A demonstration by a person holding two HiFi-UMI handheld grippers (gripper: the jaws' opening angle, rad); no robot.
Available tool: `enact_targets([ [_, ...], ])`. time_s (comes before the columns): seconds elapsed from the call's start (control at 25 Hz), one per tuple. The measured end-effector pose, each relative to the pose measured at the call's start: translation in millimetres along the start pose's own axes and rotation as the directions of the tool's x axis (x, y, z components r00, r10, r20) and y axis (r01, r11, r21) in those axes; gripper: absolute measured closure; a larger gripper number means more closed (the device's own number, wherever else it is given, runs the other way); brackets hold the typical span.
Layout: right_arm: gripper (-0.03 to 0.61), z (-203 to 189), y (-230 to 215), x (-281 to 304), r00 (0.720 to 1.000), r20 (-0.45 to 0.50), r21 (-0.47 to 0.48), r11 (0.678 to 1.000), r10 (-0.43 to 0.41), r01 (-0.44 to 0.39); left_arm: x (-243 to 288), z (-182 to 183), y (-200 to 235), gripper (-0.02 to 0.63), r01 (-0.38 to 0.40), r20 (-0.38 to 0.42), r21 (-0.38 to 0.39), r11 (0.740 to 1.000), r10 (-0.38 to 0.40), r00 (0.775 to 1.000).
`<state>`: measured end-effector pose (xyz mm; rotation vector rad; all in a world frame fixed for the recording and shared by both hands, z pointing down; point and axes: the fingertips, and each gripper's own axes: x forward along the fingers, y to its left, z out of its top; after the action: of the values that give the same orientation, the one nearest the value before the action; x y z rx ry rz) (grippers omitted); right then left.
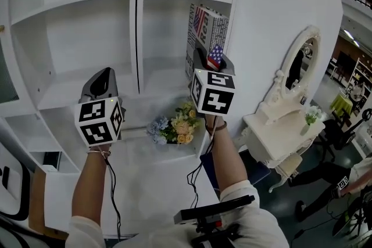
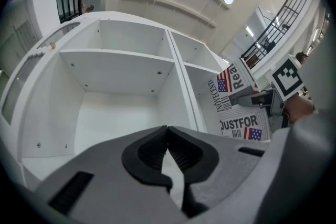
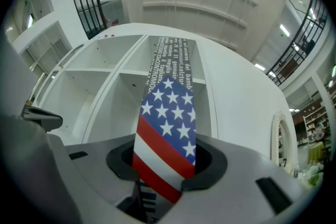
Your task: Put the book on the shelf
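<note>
The book (image 1: 204, 31), covered in newspaper print with a US flag, stands upright at the right side of the white shelf unit's (image 1: 87, 2) right-hand compartment. My right gripper (image 1: 212, 58) is shut on its lower edge. In the right gripper view the flag-printed spine (image 3: 169, 113) rises from between the jaws of the right gripper (image 3: 167, 161), towards the shelf's divider. My left gripper (image 1: 102, 76) is raised before the left-hand compartment, shut and holding nothing. From the left gripper view the left gripper (image 2: 167, 129) has its tips together, and the book (image 2: 240, 108) is at the right.
A bouquet of flowers (image 1: 174, 128) lies on the white ledge below the shelves. A white dressing table with an oval mirror (image 1: 299, 61) stands at the right. A person (image 1: 334, 180) is on the floor area at the lower right.
</note>
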<state>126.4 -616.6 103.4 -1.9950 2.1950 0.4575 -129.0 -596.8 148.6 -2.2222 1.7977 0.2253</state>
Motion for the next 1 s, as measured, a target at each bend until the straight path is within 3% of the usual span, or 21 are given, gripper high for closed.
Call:
enact_targets([
  [0.52,0.402,-18.0,0.0,63.6,0.999,-0.033,-0.003,1.000,0.022,-0.022,37.3,-6.5,12.4,0.606,-0.020,-0.025,-0.038,0.999,0.019,1.000],
  [1.0,0.402,-38.9,-5.4,107.7,0.997,-0.073,0.028,1.000,0.016,-0.014,46.3,-3.5,17.0,0.606,-0.042,0.001,-0.037,0.998,0.042,0.999],
])
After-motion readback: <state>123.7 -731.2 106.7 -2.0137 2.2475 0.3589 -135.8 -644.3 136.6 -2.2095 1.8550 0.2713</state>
